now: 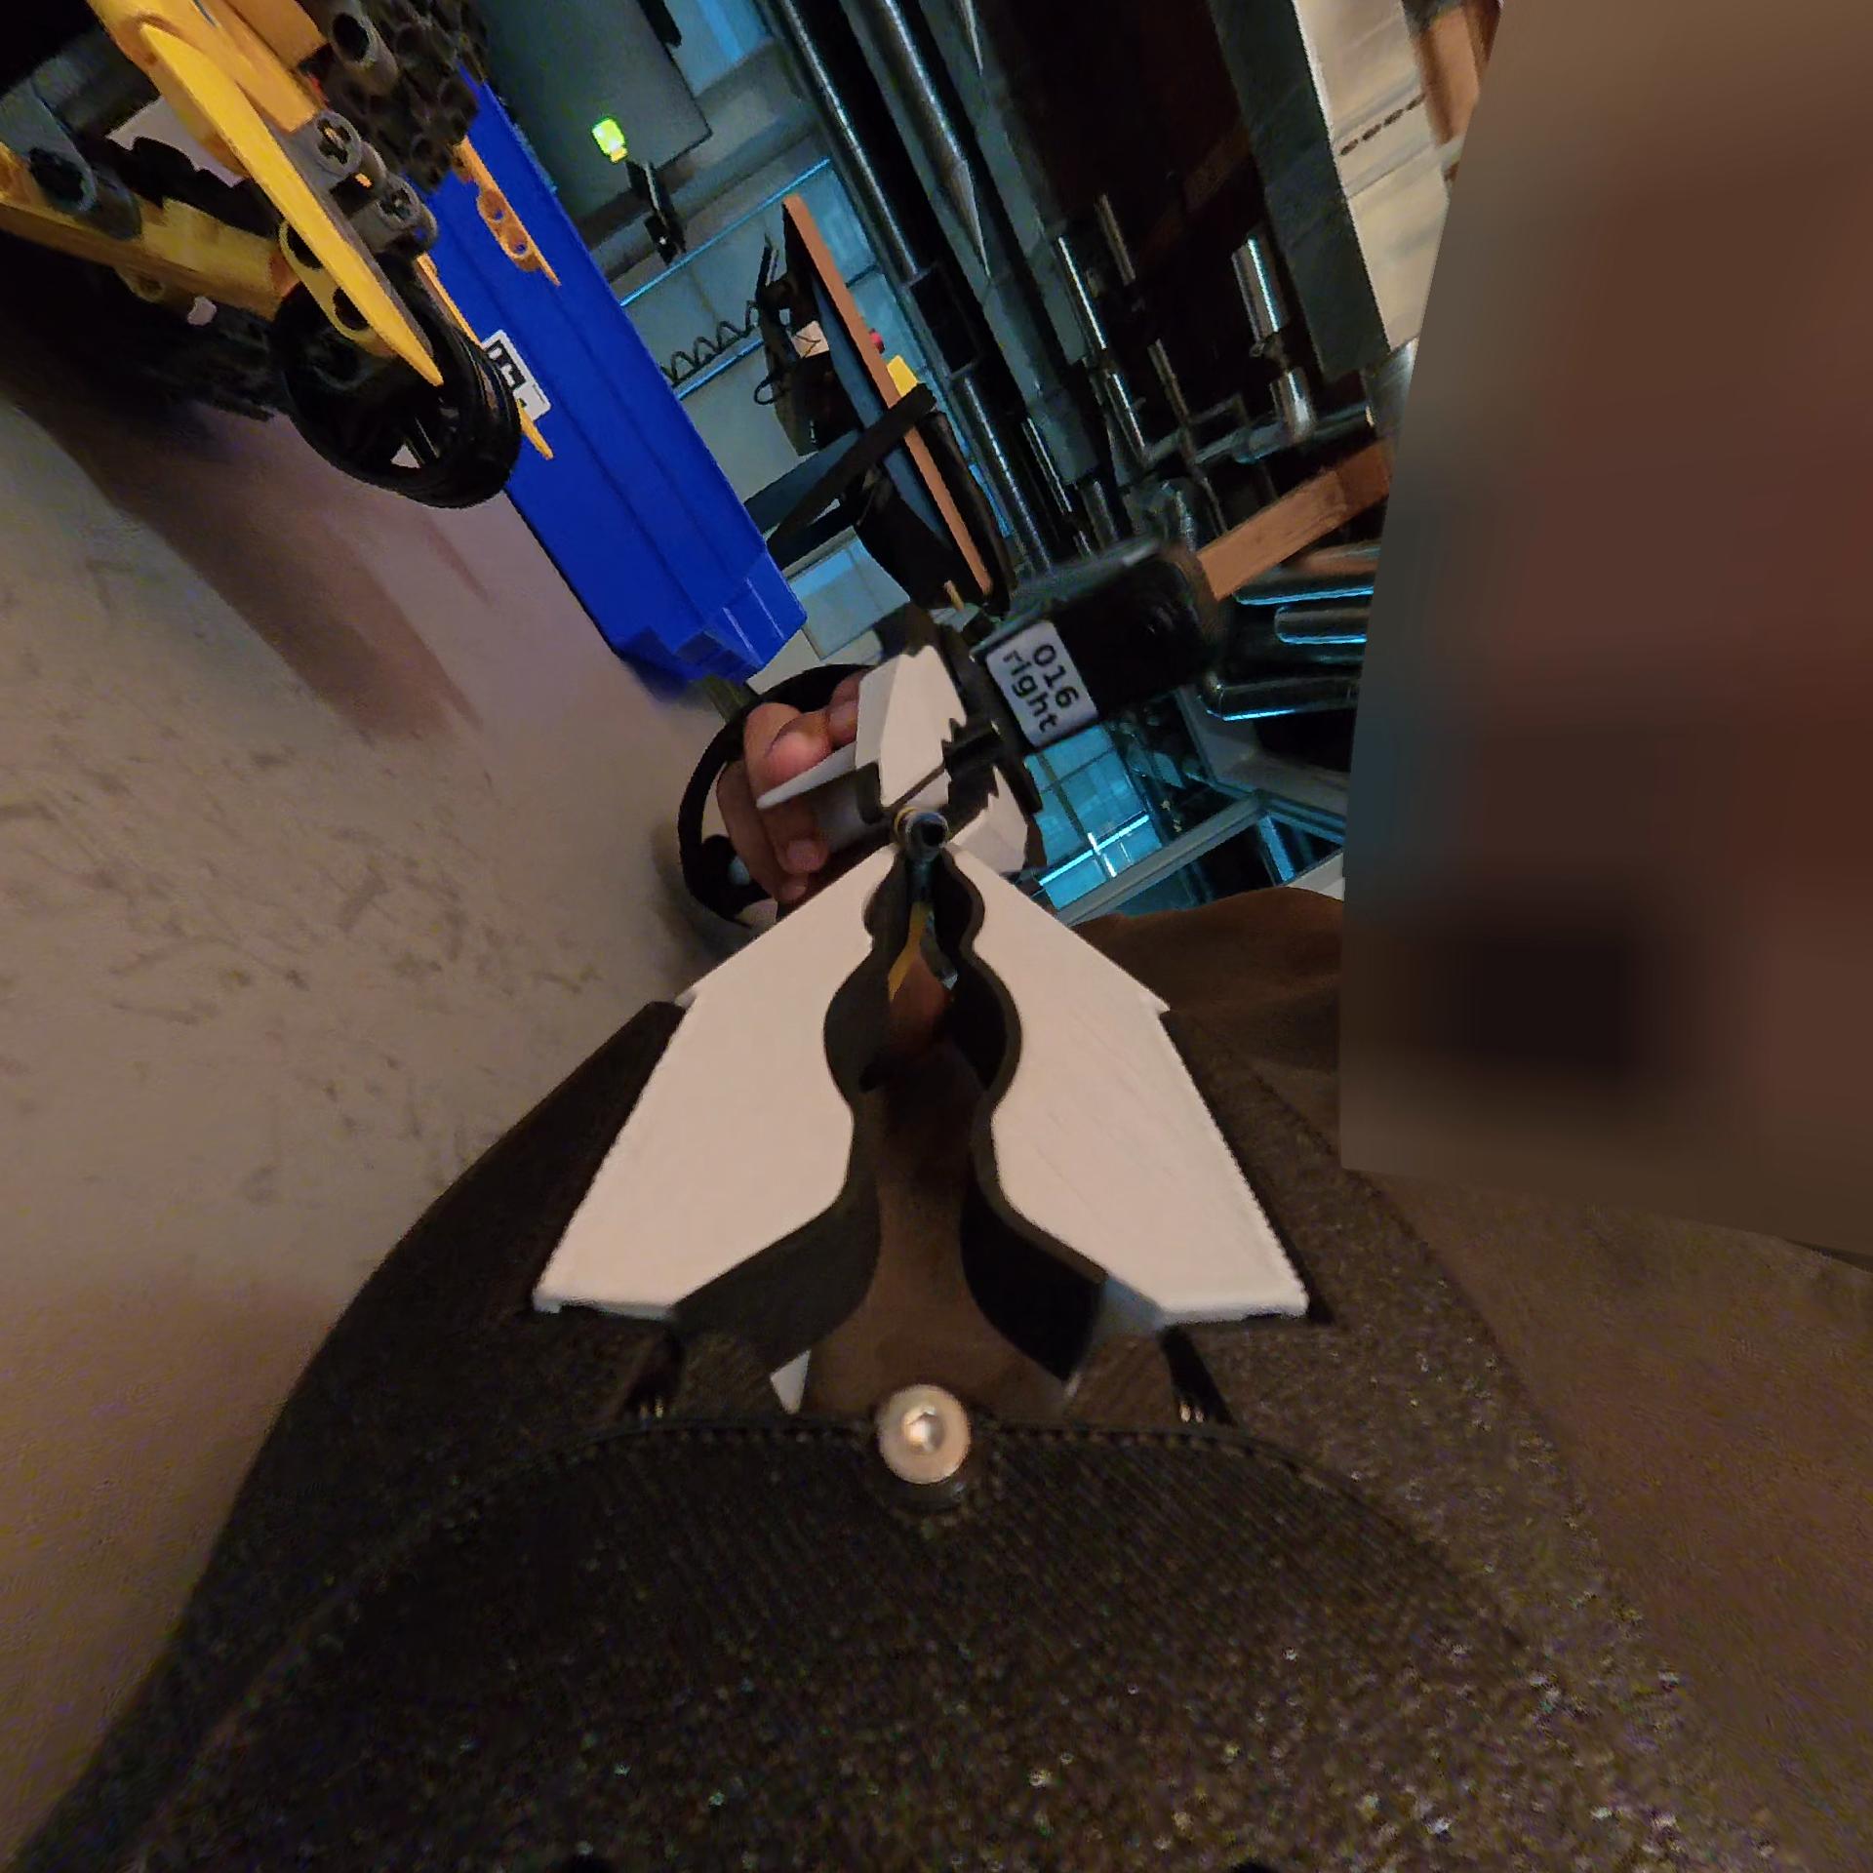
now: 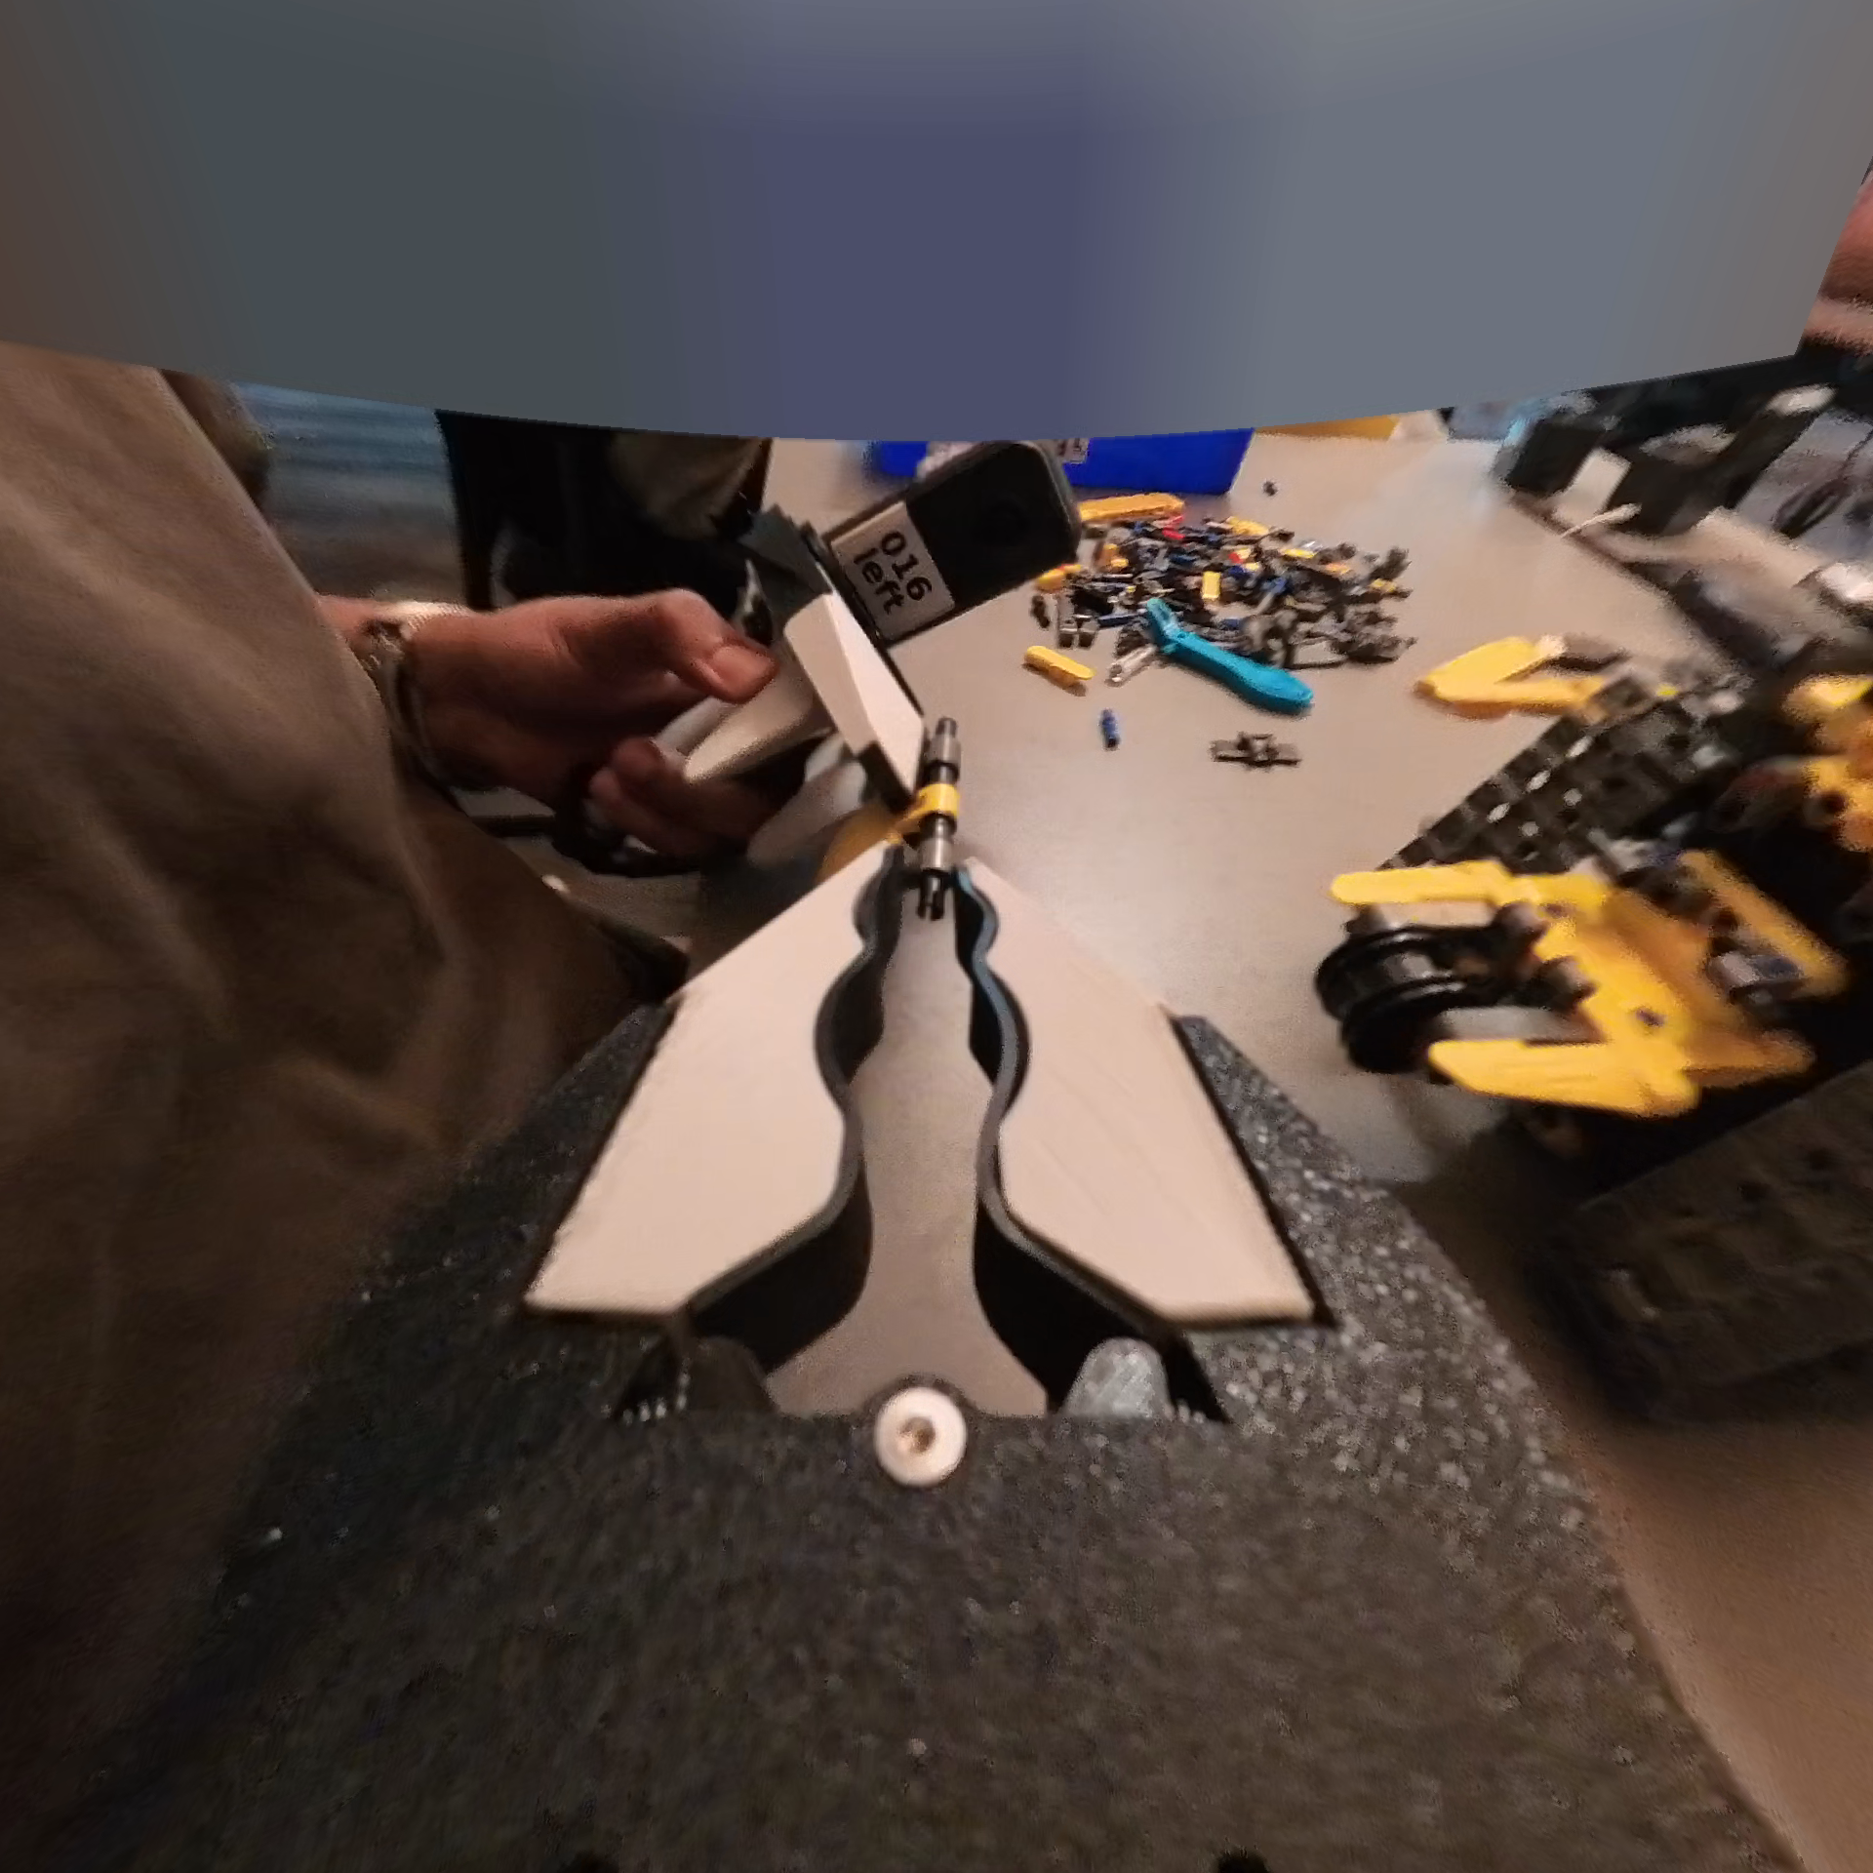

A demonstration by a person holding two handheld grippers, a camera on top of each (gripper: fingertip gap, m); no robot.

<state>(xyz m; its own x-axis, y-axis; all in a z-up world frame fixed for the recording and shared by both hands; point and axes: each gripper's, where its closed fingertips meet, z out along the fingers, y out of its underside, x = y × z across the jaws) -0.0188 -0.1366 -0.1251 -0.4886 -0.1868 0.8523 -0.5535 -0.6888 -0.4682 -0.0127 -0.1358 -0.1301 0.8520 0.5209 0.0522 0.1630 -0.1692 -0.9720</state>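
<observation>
pin (image 2: 938,811): grey, yellow band | bin (image 1: 618,426): blue | model (image 2: 1581,973): yellow-black

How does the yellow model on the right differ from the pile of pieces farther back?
The yellow model is assembled; the pile is loose, scattered parts. The model stands tall, near the camera; the pile lies flat, farther off. The model is mostly yellow and black; the pile mixes in blue. Both rest on the grey table.

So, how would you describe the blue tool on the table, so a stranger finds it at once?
Start at the grey table, then find the pile of small parts near its far edge, before the blue bin. The blue tool lies at the pile's near side; it is the only long light-blue piece there.
</observation>
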